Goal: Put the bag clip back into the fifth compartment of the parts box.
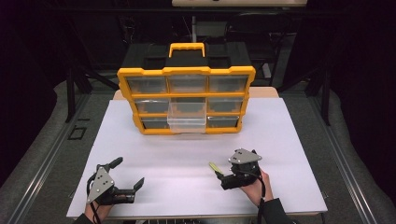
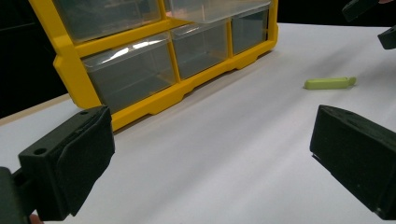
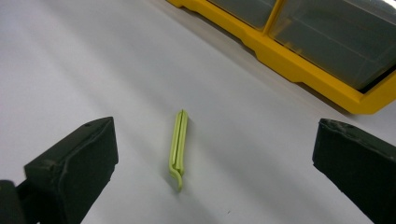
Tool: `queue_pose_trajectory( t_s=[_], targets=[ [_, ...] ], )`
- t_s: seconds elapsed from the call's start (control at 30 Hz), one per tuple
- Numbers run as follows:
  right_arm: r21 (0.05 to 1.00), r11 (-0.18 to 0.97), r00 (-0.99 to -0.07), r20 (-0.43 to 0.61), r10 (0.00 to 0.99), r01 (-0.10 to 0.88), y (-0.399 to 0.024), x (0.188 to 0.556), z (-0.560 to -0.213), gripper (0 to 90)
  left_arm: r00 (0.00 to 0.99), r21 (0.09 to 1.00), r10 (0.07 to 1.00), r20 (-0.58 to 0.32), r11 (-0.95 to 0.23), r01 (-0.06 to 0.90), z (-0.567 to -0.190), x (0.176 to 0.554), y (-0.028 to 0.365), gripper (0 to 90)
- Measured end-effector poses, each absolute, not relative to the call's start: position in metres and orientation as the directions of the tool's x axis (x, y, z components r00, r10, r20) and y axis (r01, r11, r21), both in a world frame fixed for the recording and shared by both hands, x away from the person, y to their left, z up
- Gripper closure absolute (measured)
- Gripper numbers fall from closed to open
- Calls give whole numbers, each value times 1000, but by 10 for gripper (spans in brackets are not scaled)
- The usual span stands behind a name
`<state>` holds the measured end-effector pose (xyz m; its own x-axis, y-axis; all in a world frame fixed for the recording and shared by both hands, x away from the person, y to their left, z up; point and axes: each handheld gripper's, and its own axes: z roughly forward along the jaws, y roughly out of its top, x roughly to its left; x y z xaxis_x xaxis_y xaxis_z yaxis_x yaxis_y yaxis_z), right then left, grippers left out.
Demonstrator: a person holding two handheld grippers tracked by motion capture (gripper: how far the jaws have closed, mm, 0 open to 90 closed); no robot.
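A small lime-green clip (image 1: 215,168) lies flat on the white table (image 1: 163,154), just in front of my right gripper (image 1: 226,173). In the right gripper view the clip (image 3: 177,144) rests on the table between the two wide-open jaws of that gripper (image 3: 210,168), touching neither. My left gripper (image 1: 128,172) stands open over the table's front left with nothing in it. Its view shows its own gripper (image 2: 210,158) with jaws apart, the clip (image 2: 329,83) farther off, and the right gripper's fingertips (image 2: 369,18) at the top corner.
A yellow organizer (image 1: 187,70) with clear drawers and a black top handle stands upright at the table's back centre. One middle drawer (image 1: 187,119) is pulled out toward me. Its frame (image 2: 74,70) (image 3: 299,65) shows in both gripper views. Dark floor surrounds the table.
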<state>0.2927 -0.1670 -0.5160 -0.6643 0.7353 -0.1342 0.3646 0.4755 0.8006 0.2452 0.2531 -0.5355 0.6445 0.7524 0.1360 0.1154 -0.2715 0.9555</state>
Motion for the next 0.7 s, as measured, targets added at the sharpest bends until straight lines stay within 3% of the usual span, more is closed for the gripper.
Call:
queue_pose_trajectory(
  t_s=[0.7],
  targets=[
    [680,548,-677,-103,729,487,-142,314,-514,0,642,954,755,134,-273,122,-536,245,253,1]
  ],
)
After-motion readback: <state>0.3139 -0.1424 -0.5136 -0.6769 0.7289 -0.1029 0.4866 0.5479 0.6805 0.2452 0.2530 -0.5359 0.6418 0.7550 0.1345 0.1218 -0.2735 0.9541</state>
